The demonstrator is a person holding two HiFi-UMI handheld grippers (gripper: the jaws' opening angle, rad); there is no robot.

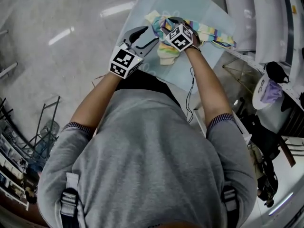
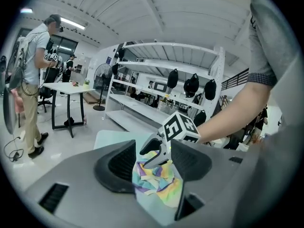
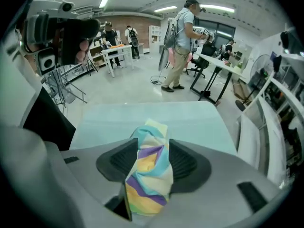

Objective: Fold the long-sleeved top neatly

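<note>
The long-sleeved top [image 1: 167,55], in pastel stripes of yellow, blue and purple, lies crumpled on the pale green table [image 1: 199,4]. My right gripper [image 1: 164,26] points steeply down into the heap. In the right gripper view a bunch of the top [image 3: 147,175] fills the gap between both pads of my right gripper [image 3: 148,163]. My left gripper [image 1: 148,36] hovers just left of the heap, its jaws apart with nothing gripped. In the left gripper view the top [image 2: 161,184] shows beyond my left gripper [image 2: 152,158], with the right gripper [image 2: 154,153] on it.
White shelving [image 1: 266,13] stands right of the table, with dark bags [image 2: 192,84] hanging on it. Behind the table's left side are a metal rack [image 1: 42,122] and shiny floor. Another person [image 2: 33,80] stands by a further table [image 2: 66,87]. The table's far half [image 3: 190,122] is bare.
</note>
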